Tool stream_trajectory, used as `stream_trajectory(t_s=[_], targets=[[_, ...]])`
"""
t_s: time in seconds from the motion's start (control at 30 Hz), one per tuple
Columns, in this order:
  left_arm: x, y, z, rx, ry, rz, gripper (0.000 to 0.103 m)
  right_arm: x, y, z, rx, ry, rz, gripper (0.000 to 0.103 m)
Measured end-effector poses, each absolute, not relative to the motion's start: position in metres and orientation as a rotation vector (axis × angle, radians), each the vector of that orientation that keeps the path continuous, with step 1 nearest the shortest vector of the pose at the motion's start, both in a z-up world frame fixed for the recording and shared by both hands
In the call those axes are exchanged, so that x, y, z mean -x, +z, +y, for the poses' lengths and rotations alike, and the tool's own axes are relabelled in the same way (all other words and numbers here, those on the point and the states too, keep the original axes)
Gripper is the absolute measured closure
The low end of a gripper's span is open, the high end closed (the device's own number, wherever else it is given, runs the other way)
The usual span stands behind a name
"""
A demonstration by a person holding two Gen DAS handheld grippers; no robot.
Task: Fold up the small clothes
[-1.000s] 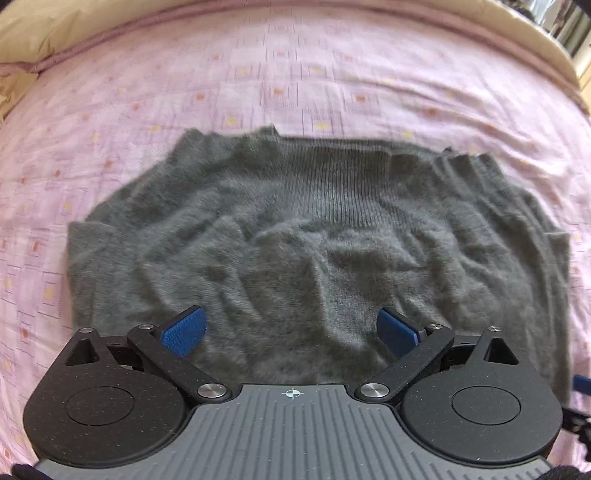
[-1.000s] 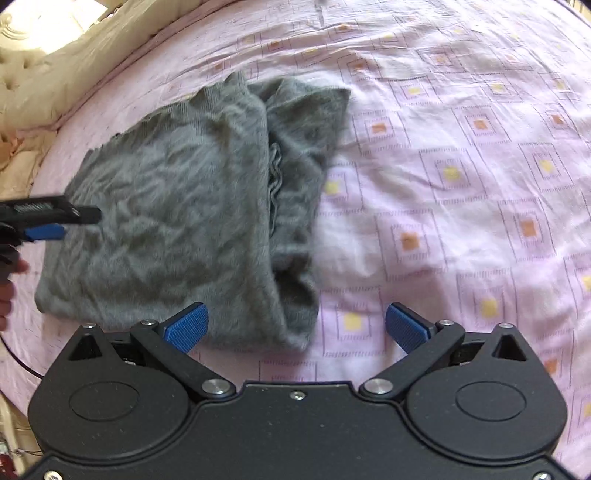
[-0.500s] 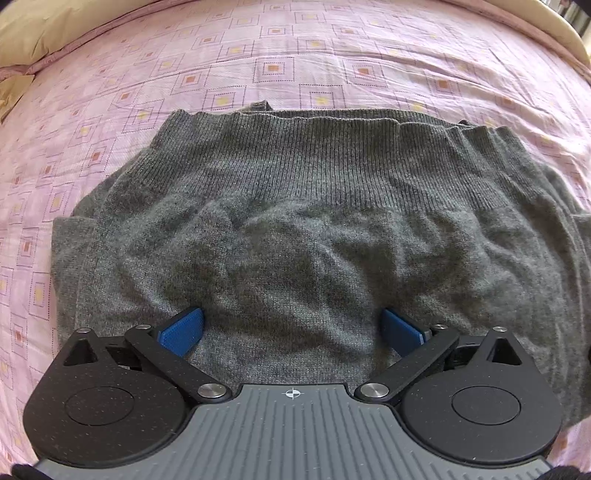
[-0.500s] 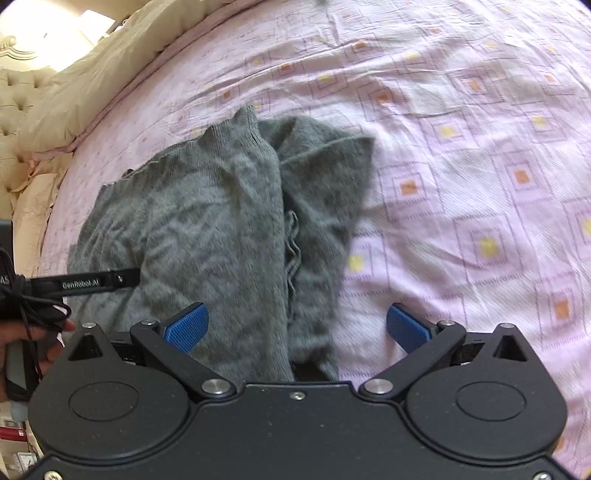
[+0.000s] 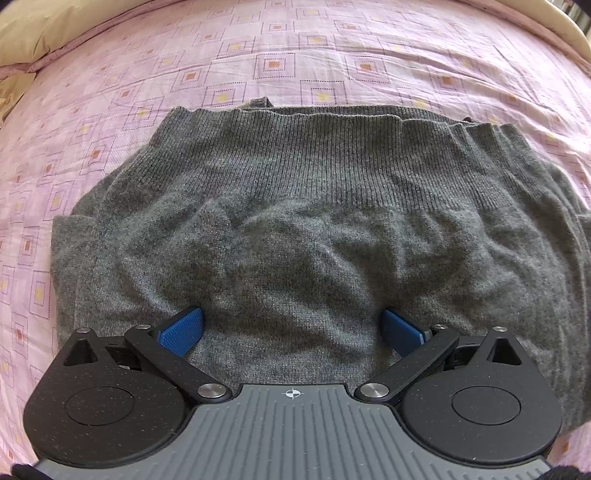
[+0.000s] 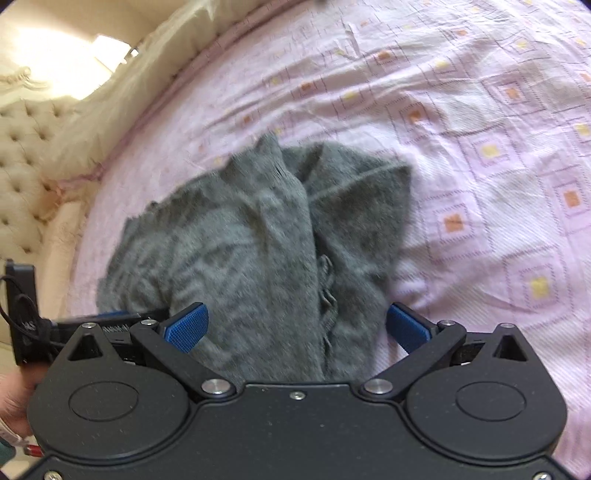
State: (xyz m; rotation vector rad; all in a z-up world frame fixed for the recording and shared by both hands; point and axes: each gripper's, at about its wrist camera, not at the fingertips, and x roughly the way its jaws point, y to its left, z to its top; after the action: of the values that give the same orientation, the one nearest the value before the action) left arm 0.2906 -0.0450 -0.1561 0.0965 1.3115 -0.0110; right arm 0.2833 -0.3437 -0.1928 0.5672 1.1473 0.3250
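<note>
A grey knitted sweater lies folded and wrinkled on the pink patterned bedsheet, its ribbed edge at the far side. My left gripper is open low over the near part of the sweater, blue pads on either side of a stretch of knit. In the right wrist view the same sweater shows from its end, with layered folds. My right gripper is open above its near end. The left gripper shows there at the far left, held by a hand.
The pink bedsheet spreads wide to the right of the sweater. A beige duvet and a tufted cream headboard border the bed at the left. Beige bedding edges the top left in the left wrist view.
Both grippers have moved in closer over the sweater, which now fills more of each view. The right gripper swung left so the sweater's end lies between its fingers. Both stay open.
</note>
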Motion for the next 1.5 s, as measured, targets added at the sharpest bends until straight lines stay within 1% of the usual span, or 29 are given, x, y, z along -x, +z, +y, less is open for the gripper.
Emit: stream_trajectory(t_s=[0.33, 0.6, 0.67, 0.7, 0.73, 0.8, 0.87, 0.93, 1.07, 1.2, 1.27, 1.33, 1.37, 1.43, 1.47, 1.5], targets=[[-0.292, -0.157, -0.045, -0.098, -0.008, 1.319, 0.0, -0.295, -0.203, -0.341, -0.602, 0.379, 1.03, 0.0], [-0.293, -0.158, -0.045, -0.095, -0.012, 1.336, 0.0, -0.3, -0.203, -0.341, -0.601, 0.394, 1.046, 0.0], [-0.294, -0.158, -0.045, -0.093, -0.011, 1.34, 0.0, -0.3, -0.203, -0.341, -0.604, 0.396, 1.051, 0.002], [-0.294, -0.157, -0.045, -0.091, -0.012, 1.342, 0.0, -0.299, -0.203, -0.342, -0.605, 0.393, 1.053, 0.008], [-0.294, -0.156, -0.044, -0.088, -0.014, 1.344, 0.0, -0.298, -0.203, -0.343, -0.604, 0.388, 1.055, 0.015], [-0.294, -0.152, -0.042, -0.081, -0.013, 1.348, 0.0, -0.295, -0.202, -0.346, -0.609, 0.377, 1.057, 0.023], [-0.289, -0.146, -0.042, -0.07, -0.005, 1.348, 0.003, -0.292, -0.203, -0.349, -0.633, 0.377, 1.06, 0.023], [-0.279, -0.141, -0.042, -0.062, -0.012, 1.341, 0.004, -0.288, -0.203, -0.351, -0.647, 0.378, 1.064, 0.023], [-0.254, -0.141, -0.048, -0.097, -0.025, 1.323, 0.003, -0.279, -0.204, -0.351, -0.657, 0.389, 1.061, 0.023], [-0.248, -0.147, -0.049, -0.097, -0.012, 1.332, 0.001, -0.277, -0.204, -0.351, -0.661, 0.392, 1.062, 0.024], [-0.253, -0.151, -0.048, -0.087, -0.008, 1.346, 0.0, -0.279, -0.202, -0.351, -0.657, 0.384, 1.071, 0.031], [-0.257, -0.15, -0.049, -0.088, -0.02, 1.35, 0.0, -0.28, -0.202, -0.352, -0.659, 0.36, 1.083, 0.047], [-0.259, -0.15, -0.049, -0.091, -0.027, 1.351, 0.0, -0.281, -0.203, -0.351, -0.66, 0.342, 1.092, 0.051], [-0.261, -0.15, -0.047, -0.094, -0.044, 1.349, 0.0, -0.281, -0.203, -0.35, -0.645, 0.312, 1.11, 0.07], [-0.261, -0.149, -0.046, -0.094, -0.053, 1.348, 0.0, -0.281, -0.203, -0.349, -0.634, 0.305, 1.116, 0.075], [-0.261, -0.148, -0.044, -0.093, -0.063, 1.348, 0.0, -0.281, -0.201, -0.348, -0.622, 0.297, 1.119, 0.077]])
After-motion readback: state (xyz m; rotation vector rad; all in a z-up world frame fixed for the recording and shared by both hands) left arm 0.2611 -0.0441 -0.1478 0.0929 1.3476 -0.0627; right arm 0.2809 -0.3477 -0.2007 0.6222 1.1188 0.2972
